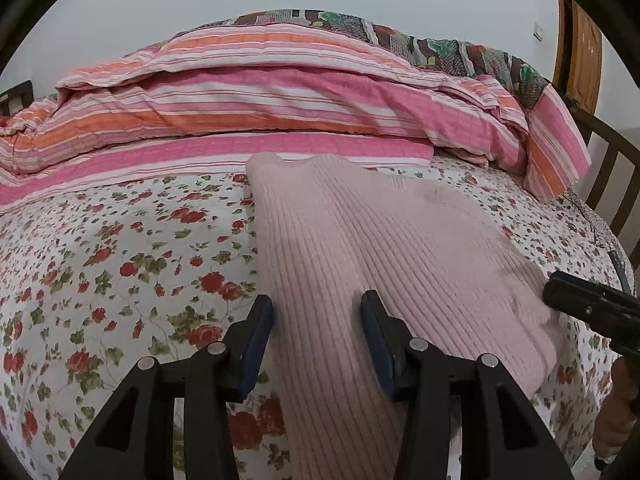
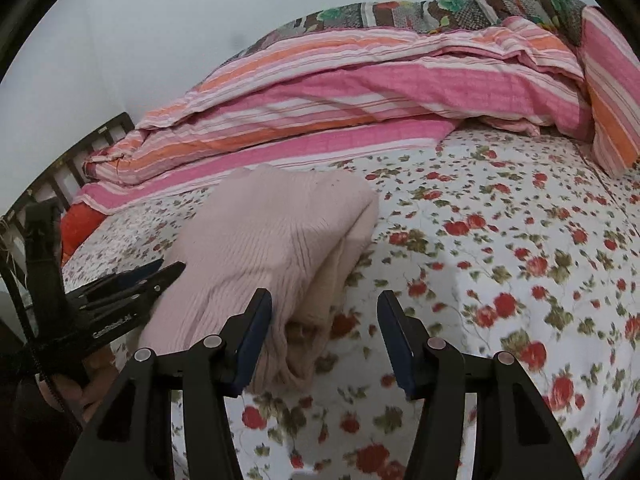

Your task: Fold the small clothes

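A pale pink ribbed knit garment [image 1: 360, 248] lies folded on the floral bedsheet [image 1: 120, 260]. My left gripper [image 1: 318, 312] is open, its jaws hovering over the garment's near left part, holding nothing. In the right wrist view the garment [image 2: 272, 240] shows a folded right edge with layers visible. My right gripper [image 2: 324, 312] is open and empty, its left finger [image 2: 256, 336] by the garment's near right corner. The right gripper also shows at the right edge of the left wrist view [image 1: 592, 304], and the left gripper at the left of the right wrist view [image 2: 132, 280].
A bunched pink and orange striped quilt [image 1: 260, 100] lies along the far side of the bed, with a dark floral blanket [image 1: 440, 44] behind it. A dark wooden bed rail [image 1: 612, 168] stands at the right. A wooden door [image 1: 580, 52] is at far right.
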{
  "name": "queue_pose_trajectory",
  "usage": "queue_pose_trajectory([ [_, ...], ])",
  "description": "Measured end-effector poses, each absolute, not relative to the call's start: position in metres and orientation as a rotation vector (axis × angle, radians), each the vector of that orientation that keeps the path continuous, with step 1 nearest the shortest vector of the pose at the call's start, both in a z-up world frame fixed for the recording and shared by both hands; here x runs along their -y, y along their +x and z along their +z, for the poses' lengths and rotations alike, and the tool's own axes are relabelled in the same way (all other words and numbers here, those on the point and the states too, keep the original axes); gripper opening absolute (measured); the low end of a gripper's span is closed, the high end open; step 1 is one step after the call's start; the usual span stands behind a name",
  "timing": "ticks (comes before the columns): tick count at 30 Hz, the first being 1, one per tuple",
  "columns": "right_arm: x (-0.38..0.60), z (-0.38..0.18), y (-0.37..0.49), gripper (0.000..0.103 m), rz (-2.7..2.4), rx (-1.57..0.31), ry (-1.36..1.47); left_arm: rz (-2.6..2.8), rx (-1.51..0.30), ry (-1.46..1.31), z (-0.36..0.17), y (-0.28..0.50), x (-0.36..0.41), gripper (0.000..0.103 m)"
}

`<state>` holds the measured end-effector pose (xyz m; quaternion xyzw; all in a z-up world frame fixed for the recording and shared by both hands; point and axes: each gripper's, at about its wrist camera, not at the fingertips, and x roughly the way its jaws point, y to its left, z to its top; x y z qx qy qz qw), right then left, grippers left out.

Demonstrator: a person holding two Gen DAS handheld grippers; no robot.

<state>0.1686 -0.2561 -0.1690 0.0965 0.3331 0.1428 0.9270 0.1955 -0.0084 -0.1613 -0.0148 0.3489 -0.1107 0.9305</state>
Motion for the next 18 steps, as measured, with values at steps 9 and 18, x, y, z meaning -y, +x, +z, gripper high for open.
queue_pose_trajectory([
  [9,0.228,-0.17,0.214,0.038,0.302,-0.719,0.225,-0.287,-0.728,-0.173,-0.161,0.188,-0.012,0.049],
  [18,0.25,-0.174,0.203,0.012,0.328,-0.637,0.251,-0.391,-0.705,-0.223,-0.157,0.167,-0.029,0.054],
])
